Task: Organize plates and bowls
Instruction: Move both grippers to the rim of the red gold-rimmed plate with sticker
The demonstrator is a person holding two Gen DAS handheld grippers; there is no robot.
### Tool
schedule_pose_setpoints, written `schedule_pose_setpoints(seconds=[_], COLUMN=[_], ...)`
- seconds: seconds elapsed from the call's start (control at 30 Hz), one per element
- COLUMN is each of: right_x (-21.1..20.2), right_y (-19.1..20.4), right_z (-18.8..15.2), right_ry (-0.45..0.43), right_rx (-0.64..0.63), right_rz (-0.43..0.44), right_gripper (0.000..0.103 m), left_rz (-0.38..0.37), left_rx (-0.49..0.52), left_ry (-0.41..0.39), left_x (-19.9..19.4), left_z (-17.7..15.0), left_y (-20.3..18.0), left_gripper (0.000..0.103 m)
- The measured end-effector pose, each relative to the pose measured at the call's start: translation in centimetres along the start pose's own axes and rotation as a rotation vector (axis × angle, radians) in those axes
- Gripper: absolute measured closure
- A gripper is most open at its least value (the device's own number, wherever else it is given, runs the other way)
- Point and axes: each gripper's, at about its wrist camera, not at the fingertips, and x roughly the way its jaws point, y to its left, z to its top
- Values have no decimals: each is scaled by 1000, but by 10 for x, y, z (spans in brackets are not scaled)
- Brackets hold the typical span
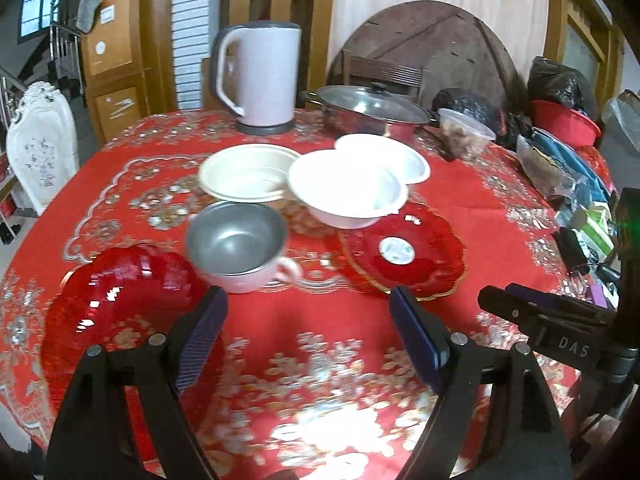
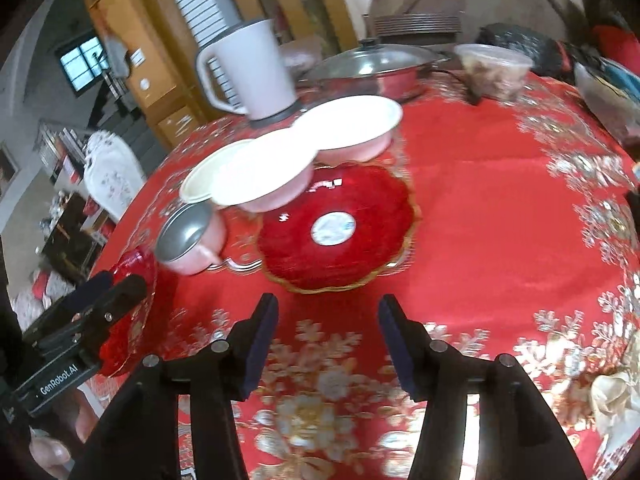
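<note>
On the red tablecloth lie a clear red plate (image 1: 120, 300) at near left and a gold-rimmed red plate (image 1: 404, 252) with a white sticker at centre right. Between them stands a pink handled bowl (image 1: 236, 240) with a grey inside. Behind it are a cream plate (image 1: 248, 172) and two white bowls (image 1: 348, 188) (image 1: 400, 152). My left gripper (image 1: 308, 320) is open and holds nothing, its left finger over the clear red plate's rim. My right gripper (image 2: 328, 320) is open just short of the gold-rimmed plate (image 2: 336, 228). The left gripper (image 2: 120, 284) shows side-on above the clear plate (image 2: 132, 320).
A white kettle (image 1: 260, 76), a lidded steel pot (image 1: 368, 108) and a plastic food tub (image 1: 464, 132) stand along the far side. Bags and boxes (image 1: 560, 168) crowd the right edge. A white chair (image 1: 40, 148) is beyond the left edge. A hand (image 2: 52, 452) shows low left.
</note>
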Motion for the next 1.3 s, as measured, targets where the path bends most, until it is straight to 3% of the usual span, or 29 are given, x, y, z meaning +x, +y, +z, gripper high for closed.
schedule_pose_setpoints(seconds=[0.5, 1.3], right_x=[10, 68], right_y=[-38, -71], right_z=[10, 54], right_ry=[11, 87], right_rx=[87, 170], right_rz=[-1, -33], right_gripper=[48, 48], left_rz=[-34, 5], left_rx=[2, -19], left_ry=[76, 168], left_x=[42, 103], left_z=[8, 20], left_y=[-44, -55], left_gripper=[20, 20])
